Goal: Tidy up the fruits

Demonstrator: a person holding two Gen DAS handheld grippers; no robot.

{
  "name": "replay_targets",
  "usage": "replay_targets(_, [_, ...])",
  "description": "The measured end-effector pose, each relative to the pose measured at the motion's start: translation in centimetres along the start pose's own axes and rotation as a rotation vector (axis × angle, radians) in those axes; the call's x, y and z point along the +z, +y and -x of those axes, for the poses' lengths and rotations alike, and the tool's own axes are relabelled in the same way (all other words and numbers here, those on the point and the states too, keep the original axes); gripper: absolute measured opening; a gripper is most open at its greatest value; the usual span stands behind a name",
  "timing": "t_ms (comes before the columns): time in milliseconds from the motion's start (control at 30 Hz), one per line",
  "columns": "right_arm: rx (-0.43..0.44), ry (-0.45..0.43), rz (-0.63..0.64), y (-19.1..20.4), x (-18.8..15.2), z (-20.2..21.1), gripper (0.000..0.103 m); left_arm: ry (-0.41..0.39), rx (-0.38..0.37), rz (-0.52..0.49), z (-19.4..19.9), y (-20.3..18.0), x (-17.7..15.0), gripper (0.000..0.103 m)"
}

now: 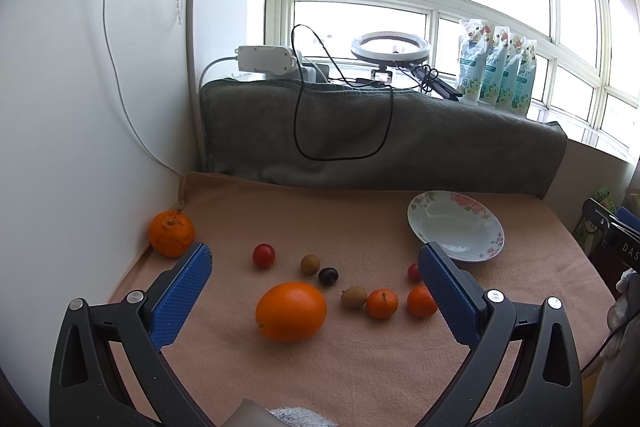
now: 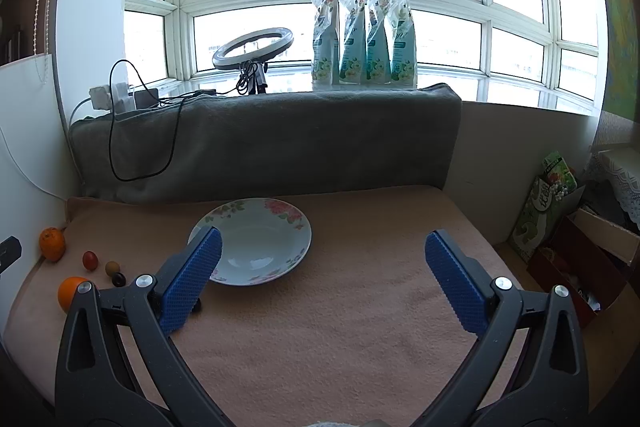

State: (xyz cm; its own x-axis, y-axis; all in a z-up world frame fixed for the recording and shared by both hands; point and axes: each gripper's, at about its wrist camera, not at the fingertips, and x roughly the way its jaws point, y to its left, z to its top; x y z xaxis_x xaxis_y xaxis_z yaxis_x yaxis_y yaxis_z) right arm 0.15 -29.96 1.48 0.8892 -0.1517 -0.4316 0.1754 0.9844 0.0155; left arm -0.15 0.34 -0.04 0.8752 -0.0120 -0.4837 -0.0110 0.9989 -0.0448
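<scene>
Big orange (image 1: 291, 311) sits dead ahead of the left hand-held gripper (image 1: 316, 269), jaws spread wide and empty, long axis crosswise between them on the bench (image 1: 360, 367). Right hand-held gripper (image 2: 323, 259), equally wide and empty, faces the bare floral plate (image 2: 256, 247), so left looks nearer the fruit.

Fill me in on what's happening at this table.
A person holds two grippers above a cloth-covered table, sorting fruit. Nothing has been picked up: the left gripper and right gripper are both open and empty. The floral plate is still bare. The fruit lies loose on the cloth: a large orange, a tangerine, small citrus and a cherry tomato.
</scene>
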Motion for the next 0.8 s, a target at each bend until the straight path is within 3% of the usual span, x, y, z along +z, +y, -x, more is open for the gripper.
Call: replay_targets(800, [0.002,0.003,0.001,0.23,0.09,-0.06,0.103,0.001,-0.009,-0.005,0.24,-0.39,0.0,0.102])
